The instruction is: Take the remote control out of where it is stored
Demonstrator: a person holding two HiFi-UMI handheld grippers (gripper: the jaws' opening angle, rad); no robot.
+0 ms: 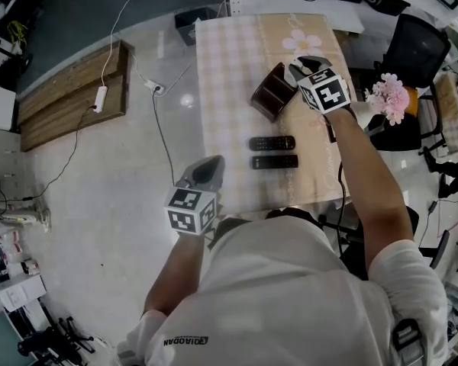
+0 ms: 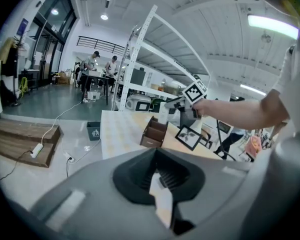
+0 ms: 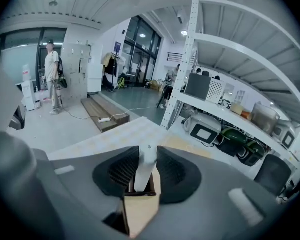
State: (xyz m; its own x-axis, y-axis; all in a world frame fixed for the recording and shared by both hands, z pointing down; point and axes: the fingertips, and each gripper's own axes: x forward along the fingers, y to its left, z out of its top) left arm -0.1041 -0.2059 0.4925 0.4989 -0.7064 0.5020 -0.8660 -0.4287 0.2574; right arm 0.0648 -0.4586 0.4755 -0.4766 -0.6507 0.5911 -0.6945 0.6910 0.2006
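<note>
**Left:** the left gripper (image 1: 210, 166) has its jaws pressed together on nothing and hangs over the floor beside the table (image 1: 229, 75).

**Centre:** two black remotes (image 1: 272, 142) lie side by side on the cloth, apparently already out.

**Right:** at the brown storage box (image 1: 271, 91), the right gripper (image 1: 307, 67) pinches a slim white remote control (image 3: 144, 168). It stands upright with its lower end inside a compartment. Extraction looks begun; lifting it clear remains.
</note>
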